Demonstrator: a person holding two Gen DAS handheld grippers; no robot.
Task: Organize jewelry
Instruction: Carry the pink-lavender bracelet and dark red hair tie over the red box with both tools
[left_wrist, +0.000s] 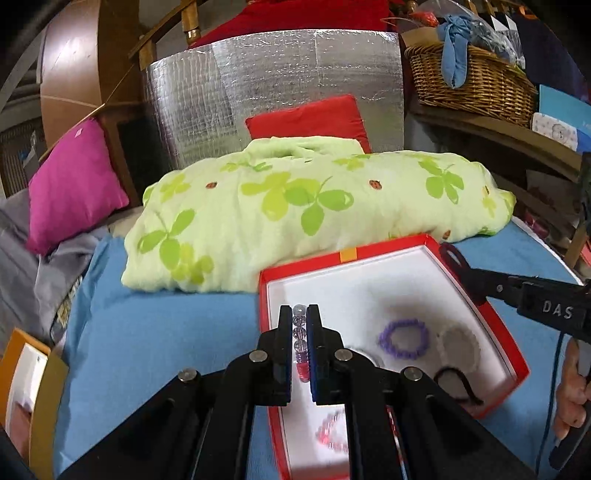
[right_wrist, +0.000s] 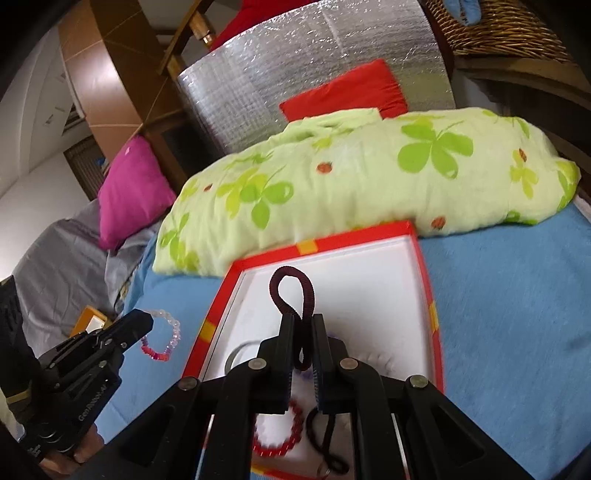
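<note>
both grippers clamped, left gripper (left_wrist: 300, 345) on beaded bracelet (left_wrist: 300, 334), right gripper (right_wrist: 303, 345) on dark band (right_wrist: 295, 291)

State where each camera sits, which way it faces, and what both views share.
Left wrist: rides the left claw, facing the red box; clamps a clear-pink bead bracelet; right claw enters.
Right wrist: rides the right claw, clamping a dark red coiled band; left claw shows.
Shared: box, clover quilt, blue sheet.
</note>
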